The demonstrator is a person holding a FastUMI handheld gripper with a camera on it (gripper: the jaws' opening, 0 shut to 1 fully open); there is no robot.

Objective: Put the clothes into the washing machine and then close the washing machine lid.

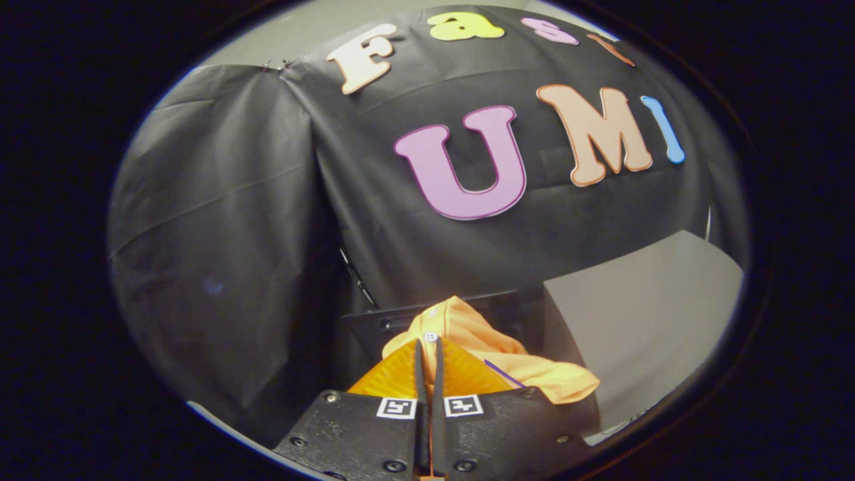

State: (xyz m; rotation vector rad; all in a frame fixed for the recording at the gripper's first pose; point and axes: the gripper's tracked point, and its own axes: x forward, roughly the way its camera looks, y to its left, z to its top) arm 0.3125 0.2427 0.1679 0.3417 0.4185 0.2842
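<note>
garment in the tongs, lid still to come

the gripper [427, 347] is clenched on an orange garment [494, 354]: its two fingers stand nearly together with a fold of the cloth pinched between them, and the rest of the fabric bunches up past the tips and spills off to one side. a small pale button shows on the cloth just at the fingertips.

judging by this, the step in hand is carrying the clothes toward the machine. just beyond the garment stands a dark flat panel [381, 324], perhaps the raised washing machine lid, though i cannot tell for sure. the drum opening is hidden, so the next move calls for bringing the cloth over it, letting go, then pushing the lid down.

beside the garment sits a plain grey box-like surface [641, 314]. behind everything hangs the booth's black cloth wall [220, 220], creased and draped, with a strip of pale wall above it.
</note>
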